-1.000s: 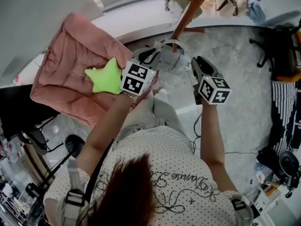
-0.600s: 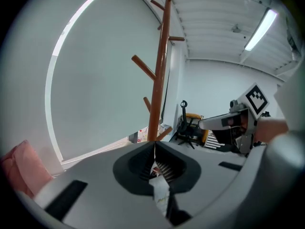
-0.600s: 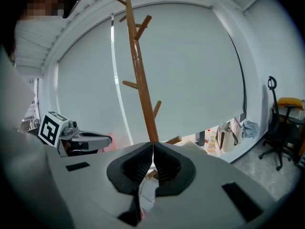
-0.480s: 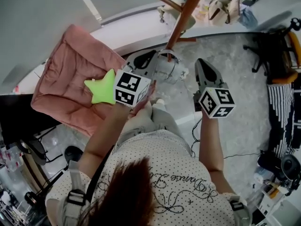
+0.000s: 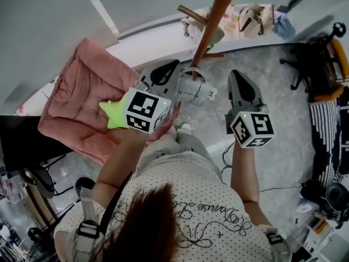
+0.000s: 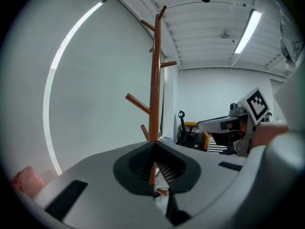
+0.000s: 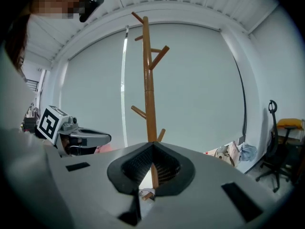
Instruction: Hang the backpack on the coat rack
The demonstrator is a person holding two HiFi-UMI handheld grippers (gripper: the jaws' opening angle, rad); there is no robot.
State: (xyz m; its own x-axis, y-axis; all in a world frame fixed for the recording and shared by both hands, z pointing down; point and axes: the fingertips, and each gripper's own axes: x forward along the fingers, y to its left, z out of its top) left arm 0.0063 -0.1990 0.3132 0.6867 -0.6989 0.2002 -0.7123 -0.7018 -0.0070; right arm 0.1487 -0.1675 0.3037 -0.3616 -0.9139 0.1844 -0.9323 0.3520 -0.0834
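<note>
Both of your grippers are sitting lower in the head view than 1 second ago. Your left gripper's marker cube (image 5: 144, 111) is now covering more of the green star plush (image 5: 110, 115).

The 1 backpack (image 5: 196, 89), a pale grey, shiny bundle as far as the head view is showing it, is lying at the foot of the coat rack (image 5: 214, 19). It is lying between your 2 grippers and is not hanging on any peg. The rack's 1 wooden pole is rising straight ahead in the left gripper view (image 6: 154, 80) and the right gripper view (image 7: 149, 80). 5 pegs (image 7: 161, 54) are showing along it in the right gripper view.

Your left gripper (image 5: 172, 67) (image 6: 155, 144) is holding its jaws pressed together at the tips, and they are gripping nothing. Your right gripper (image 5: 237, 76) (image 7: 152, 144) is doing the same, with its own marker cube (image 5: 252, 129) facing up. You are holding them on either side of the pole, apart from it.

Farther out, 1 pink cushion (image 5: 82, 91) is lying under the star on your left. 1 beige bag (image 5: 253, 18) is sitting by the wall beyond the rack, and 1 office chair (image 5: 316, 64) is standing on your right.
</note>
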